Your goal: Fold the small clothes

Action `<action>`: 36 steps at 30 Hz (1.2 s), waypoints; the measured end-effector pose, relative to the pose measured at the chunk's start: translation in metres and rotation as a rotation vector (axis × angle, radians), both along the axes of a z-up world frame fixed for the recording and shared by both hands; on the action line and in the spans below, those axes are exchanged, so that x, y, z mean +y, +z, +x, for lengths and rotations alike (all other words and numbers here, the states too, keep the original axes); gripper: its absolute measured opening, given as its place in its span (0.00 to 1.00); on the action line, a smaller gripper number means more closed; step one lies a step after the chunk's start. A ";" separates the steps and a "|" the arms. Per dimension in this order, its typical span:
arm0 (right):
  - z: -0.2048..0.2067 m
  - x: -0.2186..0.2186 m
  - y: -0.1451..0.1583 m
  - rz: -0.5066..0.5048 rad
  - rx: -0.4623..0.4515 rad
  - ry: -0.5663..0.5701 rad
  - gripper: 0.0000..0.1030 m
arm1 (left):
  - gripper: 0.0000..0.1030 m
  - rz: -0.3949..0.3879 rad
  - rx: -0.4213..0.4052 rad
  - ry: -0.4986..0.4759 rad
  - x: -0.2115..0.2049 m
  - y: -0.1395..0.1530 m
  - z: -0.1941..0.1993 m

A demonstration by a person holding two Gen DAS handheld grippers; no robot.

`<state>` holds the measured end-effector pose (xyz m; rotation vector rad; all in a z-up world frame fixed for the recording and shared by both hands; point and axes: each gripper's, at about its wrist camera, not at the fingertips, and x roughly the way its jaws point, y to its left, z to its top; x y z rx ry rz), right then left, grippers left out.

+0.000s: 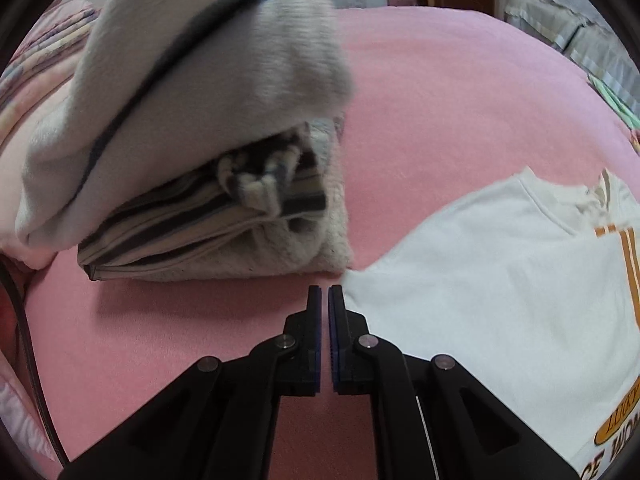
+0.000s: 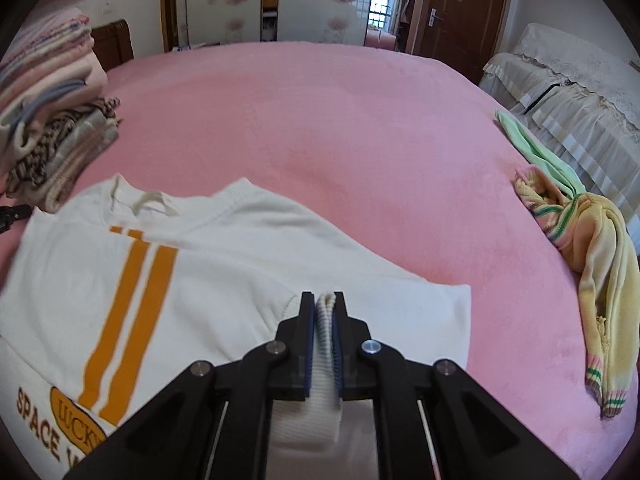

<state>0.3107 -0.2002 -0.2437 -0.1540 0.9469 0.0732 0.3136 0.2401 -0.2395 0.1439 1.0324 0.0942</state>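
Left wrist view: the left gripper (image 1: 325, 294), jaws together on nothing, hovers over the pink bed (image 1: 440, 100) just beside the white sweatshirt (image 1: 500, 260), which lies near the bed's front edge. The right gripper (image 2: 323, 300) clamps the sweatshirt's ribbed cuff (image 2: 324, 320). Carry the sleeve flat across the chest, keeping it taut. The folded stack (image 2: 60, 152) crowds the left edge; a yellow garment (image 2: 592, 264) waits at the right edge.

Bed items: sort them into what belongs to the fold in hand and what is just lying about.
In use:
- white sweatshirt
- its ribbed cuff, clamped in the right gripper
- left gripper, shut on nothing

Lying about:
- folded pile
- yellow striped garment
- green garment
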 end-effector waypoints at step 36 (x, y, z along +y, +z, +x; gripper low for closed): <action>-0.045 0.013 0.016 0.124 0.051 0.066 0.13 | 0.18 0.030 0.126 -0.080 -0.119 -0.051 -0.128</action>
